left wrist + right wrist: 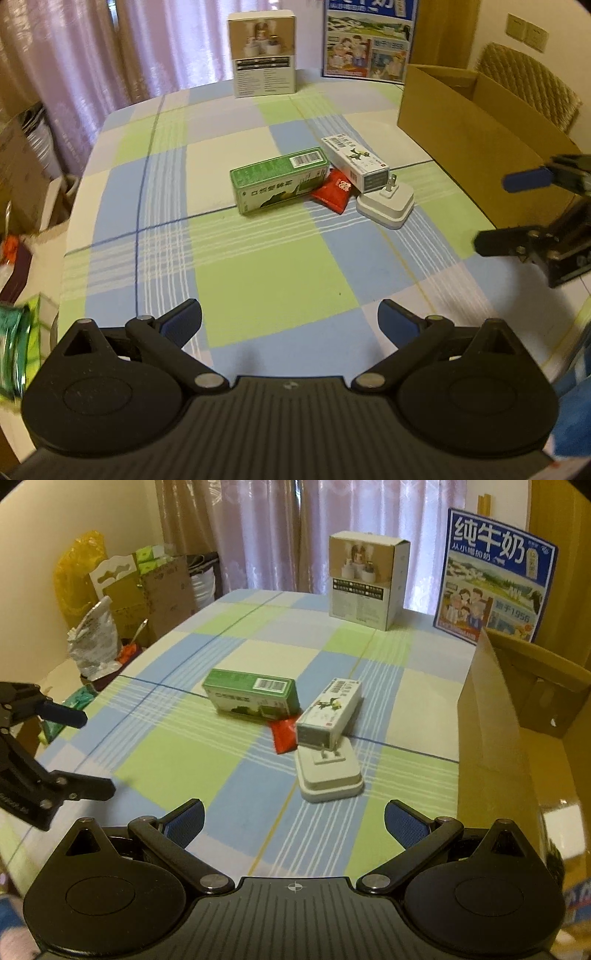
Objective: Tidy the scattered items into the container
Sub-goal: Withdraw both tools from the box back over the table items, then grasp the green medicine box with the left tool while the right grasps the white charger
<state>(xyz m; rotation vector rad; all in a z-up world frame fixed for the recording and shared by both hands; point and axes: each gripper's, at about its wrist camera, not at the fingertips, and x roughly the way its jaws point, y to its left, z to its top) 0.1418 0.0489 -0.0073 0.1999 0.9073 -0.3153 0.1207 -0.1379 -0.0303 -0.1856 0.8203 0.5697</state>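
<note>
On the table w/ a checked blue, green and white cloth (258, 266), four scattered items lie in one small cluster near the middle. The long green carton box (279, 180) lies on its side. Just beside it, on the right, the long white carton box w/ a barcode (354, 158) lies at an angle; its near end rests over the white plastic plug adapter (386, 205), whose two metal pins point up. The small red flat packet (331, 191) lies between the green box and the adapter, partly under the two boxes.

The open brown cardboard container (469, 147) stands on the right side of the table, near the cluster but apart from it.

The left gripper (290, 319) hovers over the near part of the table, jaws spread wide, nothing between them. The right gripper (293, 821) is also above the cloth, jaws spread, empty, approx. in front of the adapter.

At the far edge stand a beige product box (364, 579) and a blue milk carton panel (495, 576).
</note>
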